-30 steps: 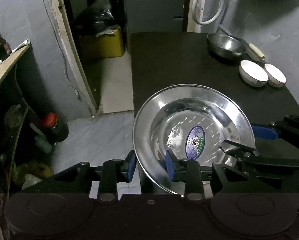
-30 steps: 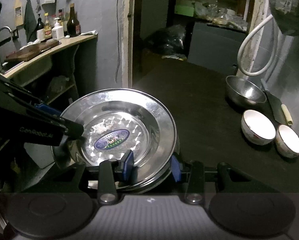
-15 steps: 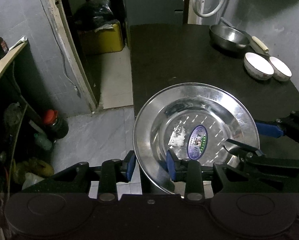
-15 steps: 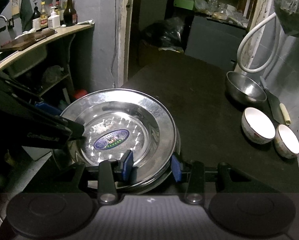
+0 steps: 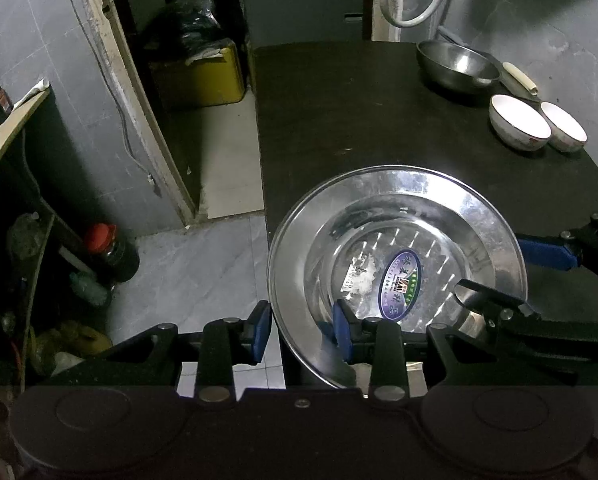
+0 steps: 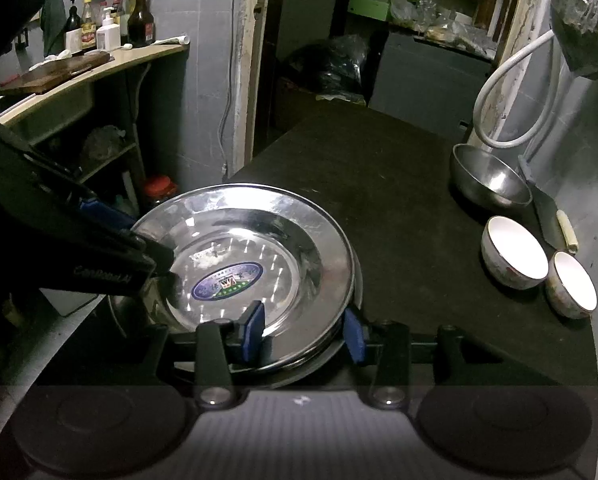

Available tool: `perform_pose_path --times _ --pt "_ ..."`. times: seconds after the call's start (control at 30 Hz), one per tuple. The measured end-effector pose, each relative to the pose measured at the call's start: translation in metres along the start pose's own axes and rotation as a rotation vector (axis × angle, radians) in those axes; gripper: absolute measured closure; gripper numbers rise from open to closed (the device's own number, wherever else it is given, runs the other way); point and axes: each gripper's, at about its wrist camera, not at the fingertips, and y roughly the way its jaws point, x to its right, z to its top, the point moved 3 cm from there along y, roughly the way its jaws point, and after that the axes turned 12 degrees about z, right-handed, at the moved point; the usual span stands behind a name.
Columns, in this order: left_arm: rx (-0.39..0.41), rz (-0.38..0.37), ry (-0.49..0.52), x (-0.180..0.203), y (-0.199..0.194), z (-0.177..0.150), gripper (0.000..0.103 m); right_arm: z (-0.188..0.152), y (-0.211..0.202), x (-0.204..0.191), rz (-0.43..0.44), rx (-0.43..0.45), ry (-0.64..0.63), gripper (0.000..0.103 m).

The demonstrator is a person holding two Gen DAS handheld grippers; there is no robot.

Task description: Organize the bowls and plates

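A large shiny steel plate (image 5: 399,240) with an oval blue sticker lies at the near left corner of the dark table (image 5: 359,112), stacked on another steel plate whose rim shows below it (image 6: 339,344). My left gripper (image 5: 301,332) straddles the plate's near-left rim, jaws apart. My right gripper (image 6: 303,330) straddles the opposite rim of the plate (image 6: 259,248), jaws apart. A steel bowl (image 5: 455,66) and two white bowls (image 5: 519,122) (image 5: 563,126) stand at the far right.
A knife with a pale handle (image 6: 555,220) lies by the wall beside the bowls. The table's left edge drops to a tiled floor with a red-capped jar (image 5: 107,248) and shelves. A counter with bottles (image 6: 99,32) stands at the left.
Both grippers and the plate stack stay almost in place; the views shift slightly, and the jaws keep the same spread around the plate's rim.
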Motion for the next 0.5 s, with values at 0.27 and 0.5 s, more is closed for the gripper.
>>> perform_pose_path --times 0.27,0.5 --pt "-0.002 -0.008 0.002 0.0004 0.0024 -0.0021 0.066 -0.0009 -0.001 0.0005 -0.004 0.004 -0.005 0.053" --pt "-0.011 -0.004 -0.007 -0.0009 0.006 -0.0028 0.05 -0.0023 -0.0018 0.0043 -0.012 0.006 0.008 0.041"
